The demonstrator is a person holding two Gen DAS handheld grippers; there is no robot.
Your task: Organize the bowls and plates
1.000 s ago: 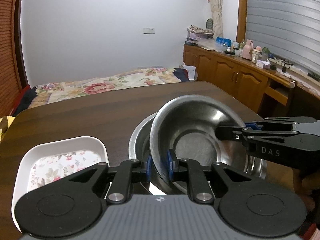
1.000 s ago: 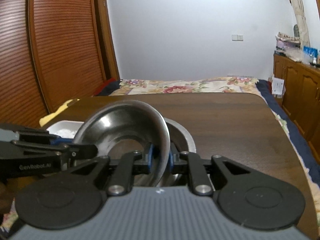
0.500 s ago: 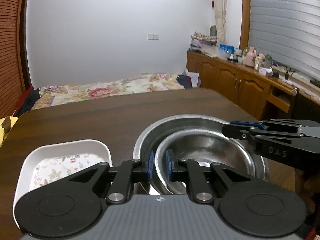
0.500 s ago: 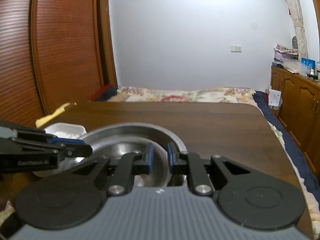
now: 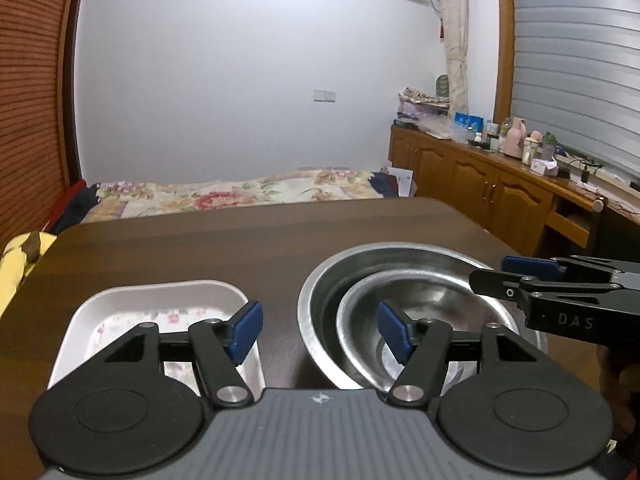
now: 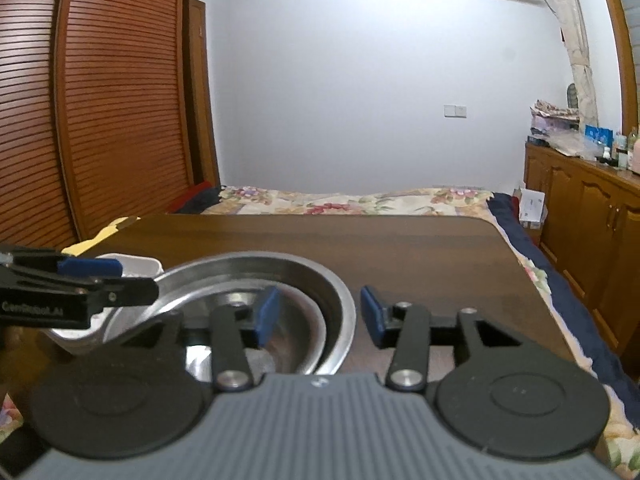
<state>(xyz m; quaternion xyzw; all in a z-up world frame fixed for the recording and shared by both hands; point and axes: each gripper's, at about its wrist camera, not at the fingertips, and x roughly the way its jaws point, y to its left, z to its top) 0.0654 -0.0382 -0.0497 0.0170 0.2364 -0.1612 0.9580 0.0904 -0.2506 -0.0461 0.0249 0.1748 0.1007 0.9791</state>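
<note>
A small steel bowl (image 5: 424, 300) lies nested inside a large steel bowl (image 5: 360, 256) on the dark wooden table (image 5: 240, 240). A white square plate (image 5: 160, 300) with a floral pattern sits to their left. My left gripper (image 5: 320, 330) is open and empty, between the plate and the bowls. My right gripper (image 6: 318, 314) is open and empty, astride the large bowl's right rim (image 6: 344, 300). It also shows in the left wrist view (image 5: 520, 276), over the bowls' right side. The left gripper shows in the right wrist view (image 6: 88, 280).
A bed with a floral cover (image 5: 240, 196) lies beyond the table's far edge. Wooden cabinets (image 5: 500, 192) with clutter on top run along the right wall. A slatted wooden wardrobe (image 6: 100, 100) stands at the left.
Both grippers held the small bowl tilted, lowered it into the large bowl, then opened and let go. Both have drawn back and up slightly.
</note>
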